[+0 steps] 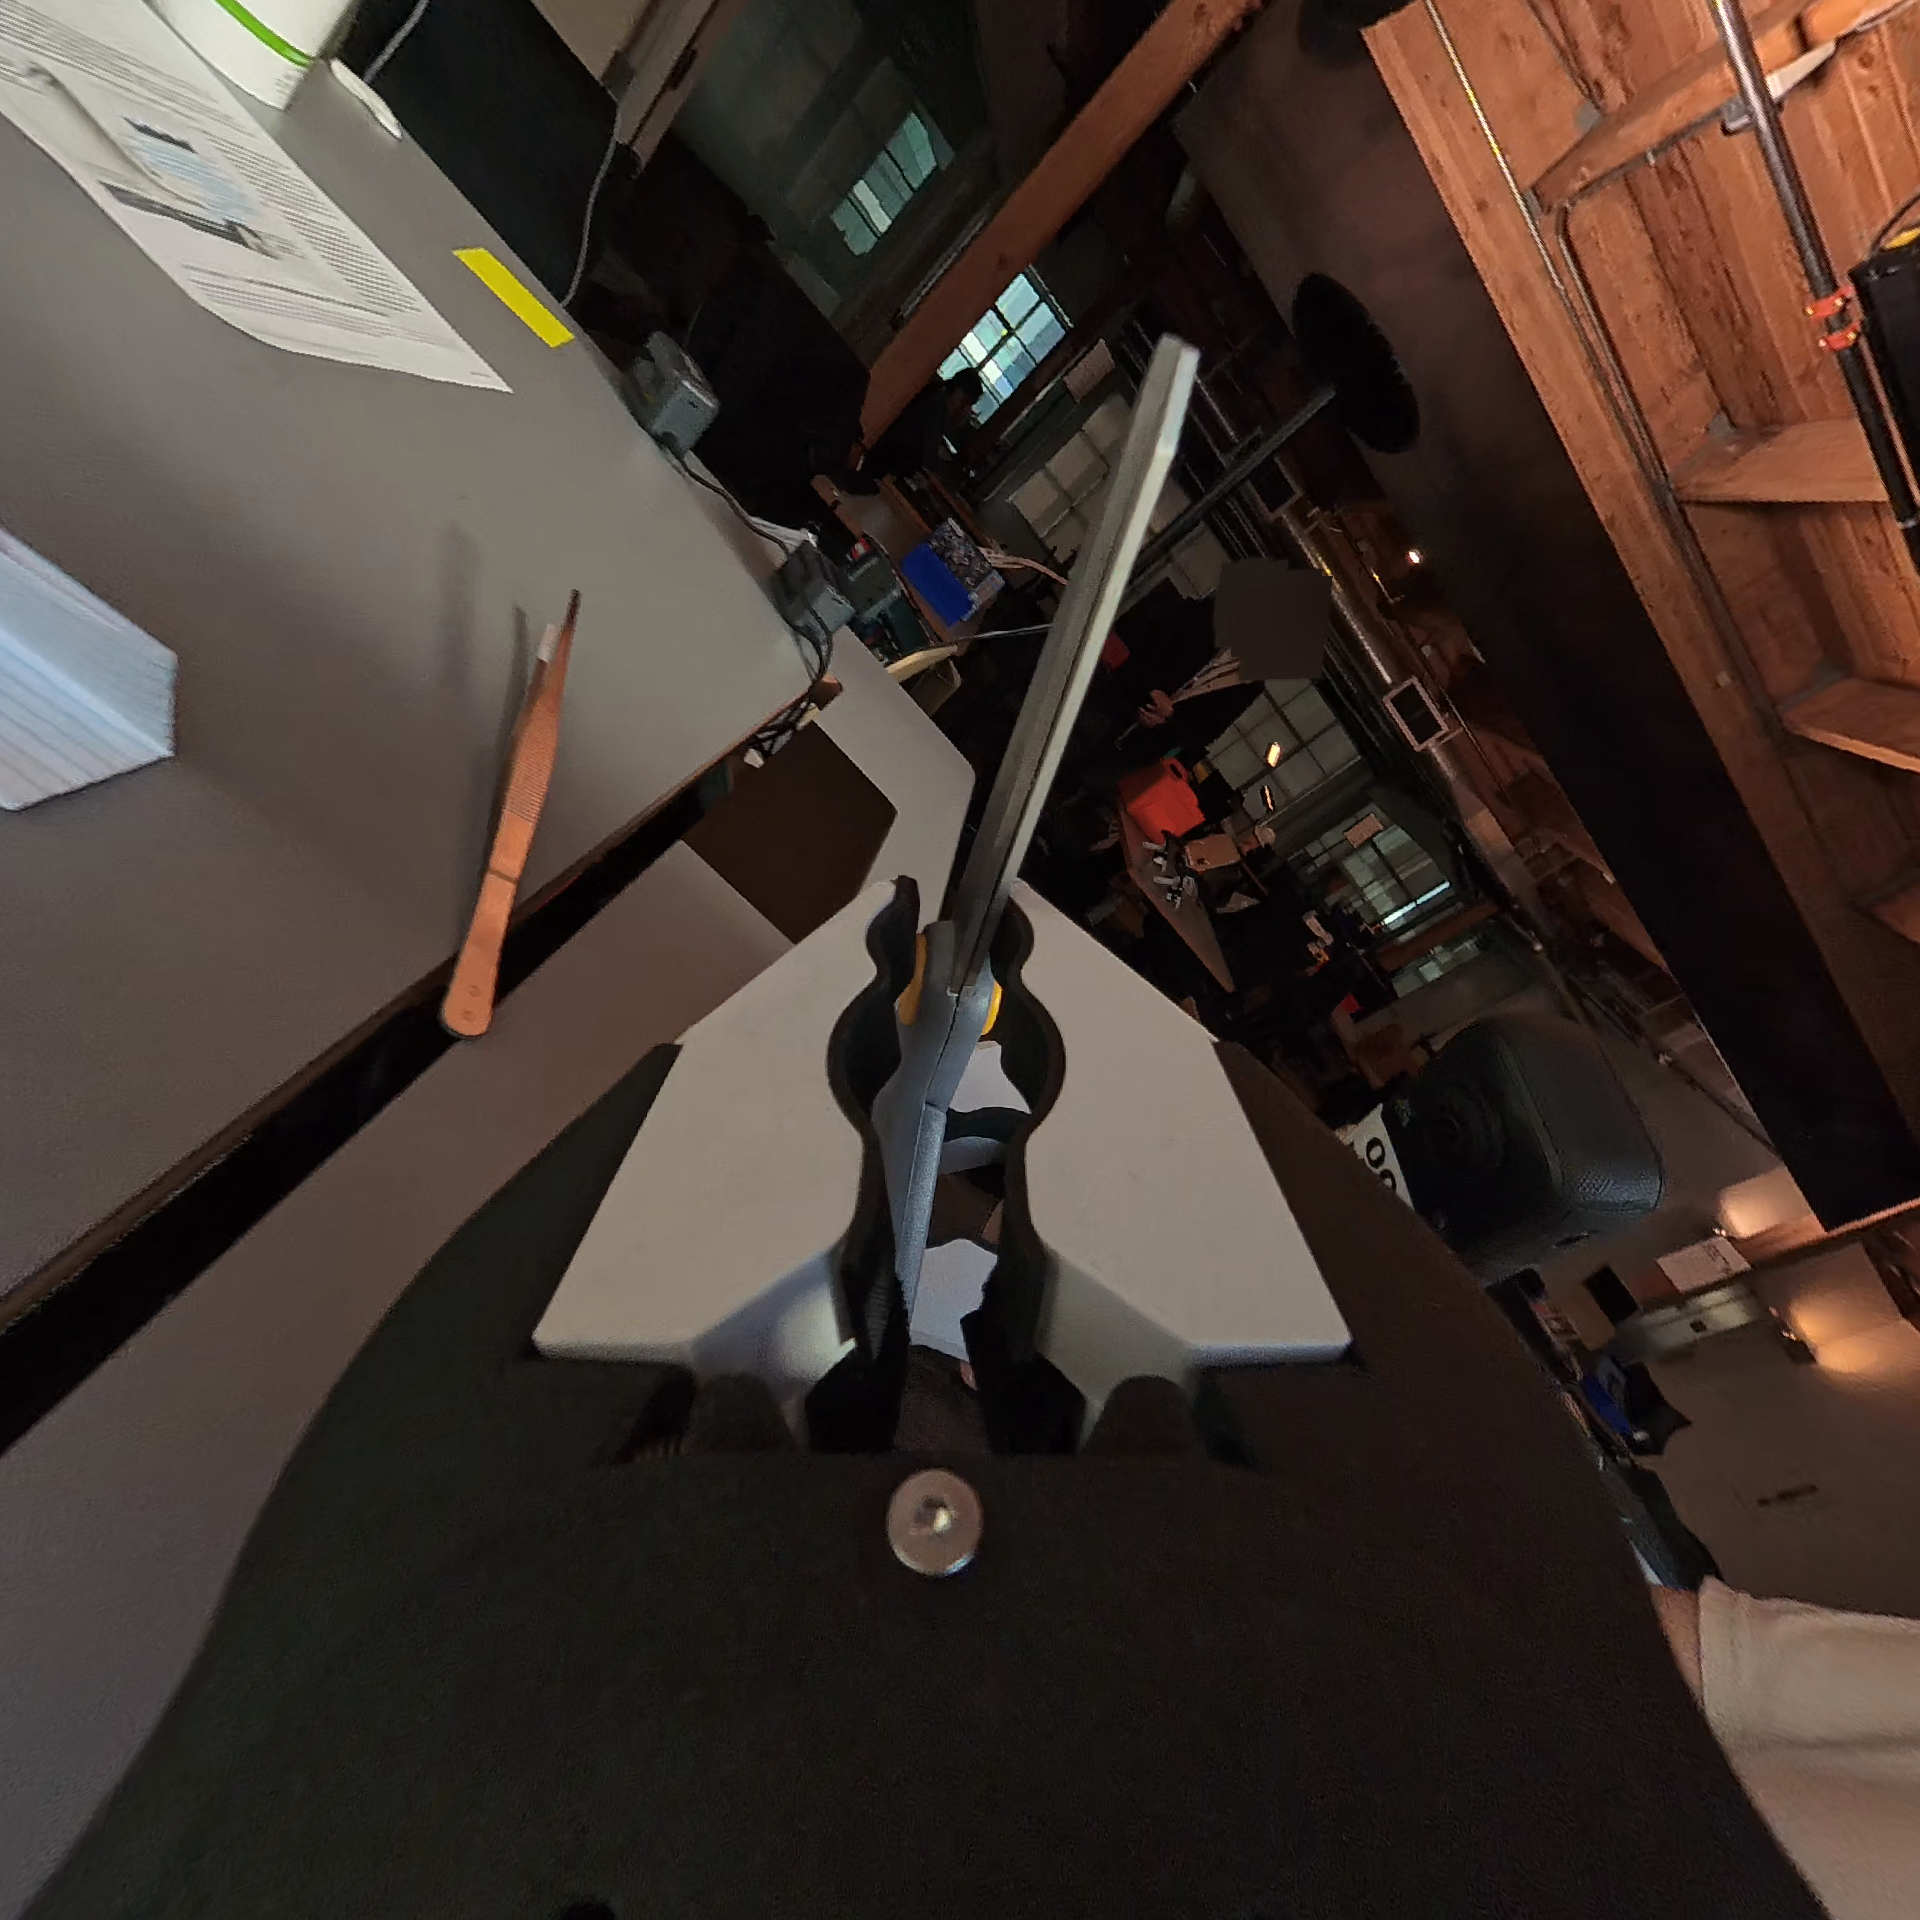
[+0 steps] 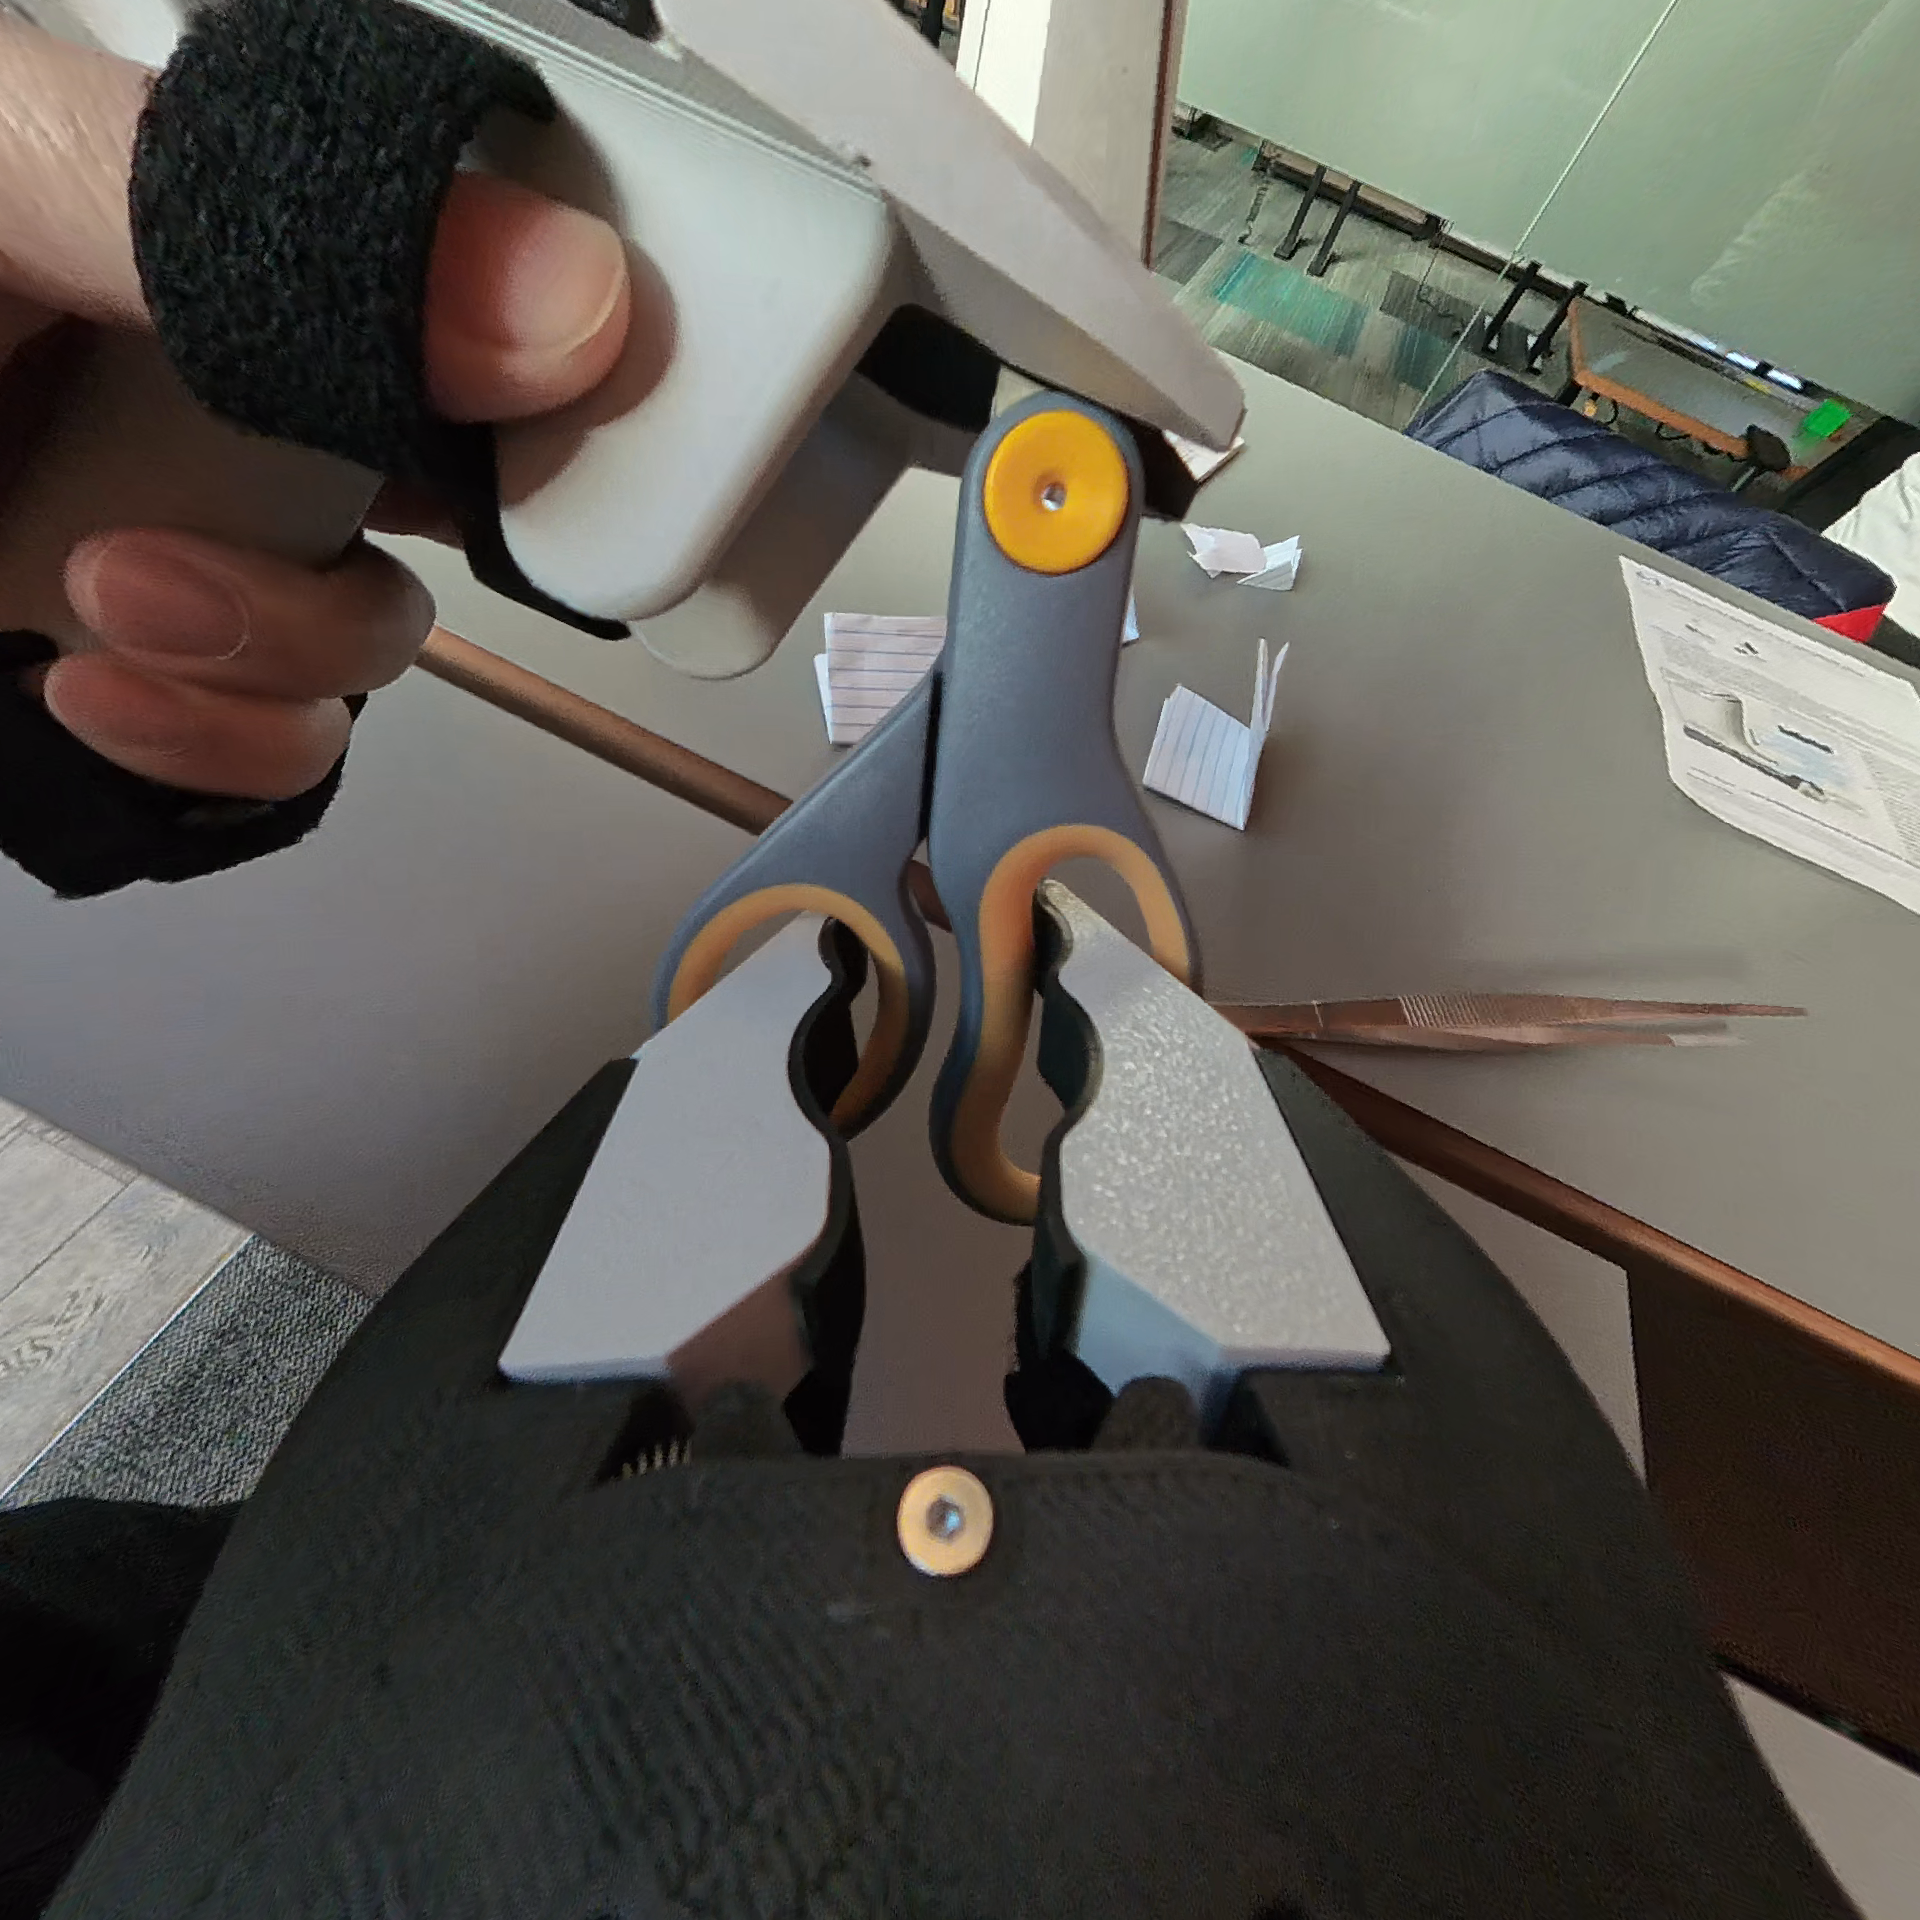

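Note:
Grey scissors with an orange pivot (image 1: 1081, 644) are held in the air between both grippers. My left gripper (image 1: 956, 914) is shut on them just behind the pivot, and the closed blades point up and away. In the right wrist view the scissors (image 2: 1039, 675) hang handles-down from the left gripper's grey finger (image 2: 1039, 291), which a hand holds. My right gripper (image 2: 945, 925) has one fingertip through each handle loop. The inner sides of the two loops lie pressed together between its fingers.
Copper tweezers (image 1: 520, 800) lie at the edge of the grey table (image 1: 312, 520), and show by my right finger (image 2: 1507, 1018). There is a stack of lined paper (image 1: 62, 686), a printed sheet (image 2: 1787, 748), and cut lined scraps (image 2: 1210, 748) behind the scissors. A dark blue jacket (image 2: 1662, 488) lies at the far edge. The tips of one gripper are about 8 centimeters away from the tips of the other.

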### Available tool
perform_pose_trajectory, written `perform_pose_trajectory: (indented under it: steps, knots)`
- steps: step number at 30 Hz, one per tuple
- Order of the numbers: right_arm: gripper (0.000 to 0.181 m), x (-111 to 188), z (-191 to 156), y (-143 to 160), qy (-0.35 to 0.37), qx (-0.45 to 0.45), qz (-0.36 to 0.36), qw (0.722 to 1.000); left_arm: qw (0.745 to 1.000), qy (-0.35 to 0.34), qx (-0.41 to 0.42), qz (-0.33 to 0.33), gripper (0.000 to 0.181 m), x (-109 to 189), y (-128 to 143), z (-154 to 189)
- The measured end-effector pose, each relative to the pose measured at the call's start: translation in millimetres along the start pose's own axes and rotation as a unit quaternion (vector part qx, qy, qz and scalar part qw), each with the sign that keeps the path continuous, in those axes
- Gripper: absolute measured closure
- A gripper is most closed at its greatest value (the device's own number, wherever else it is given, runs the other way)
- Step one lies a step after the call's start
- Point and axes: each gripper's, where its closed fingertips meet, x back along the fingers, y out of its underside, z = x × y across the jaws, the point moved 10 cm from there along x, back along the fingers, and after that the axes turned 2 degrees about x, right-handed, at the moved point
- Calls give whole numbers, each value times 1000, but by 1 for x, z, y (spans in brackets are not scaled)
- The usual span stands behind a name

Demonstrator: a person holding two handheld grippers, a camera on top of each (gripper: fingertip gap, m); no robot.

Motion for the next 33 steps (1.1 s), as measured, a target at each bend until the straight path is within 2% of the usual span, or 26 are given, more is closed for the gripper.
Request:
perform_pose_trajectory:
  steps: [3,10,14,17,18,19,20,22,27,30,33]
  knots:
    - [149,-27,1,-2,-4,-26,11,1000,1000,-23,1,3,169,5,-15,-19]
    - [146,-80,6,-28,-33,-85,20,996,992,-74,-94,-34,170,11,-66,-39]
    - [145,-100,8,-41,-48,-118,27,992,986,-81,-137,-48,172,11,-88,-47]
    - [142,-112,9,-44,-69,-145,28,987,987,-83,-130,-53,174,13,-97,-59]
    - [127,-115,9,-45,-71,-154,31,985,988,-78,-122,-59,174,13,-99,-63]
    - [98,-118,10,-47,-73,-161,34,984,988,-75,-116,-69,174,11,-99,-67]
    - [85,-122,10,-49,-77,-165,21,983,988,-72,-111,-77,175,9,-99,-70]
    - [105,-125,13,-49,-80,-163,17,983,988,-74,-110,-73,175,6,-100,-76]
    - [118,-131,21,-39,-146,-216,26,965,980,-103,-141,-95,176,-3,-102,-77]
    - [124,-128,26,-34,-221,-274,74,933,980,-93,-142,-102,172,-8,-103,-71]
    - [129,-120,36,-26,-319,-339,139,874,983,-65,-138,-99,158,-10,-103,-63]
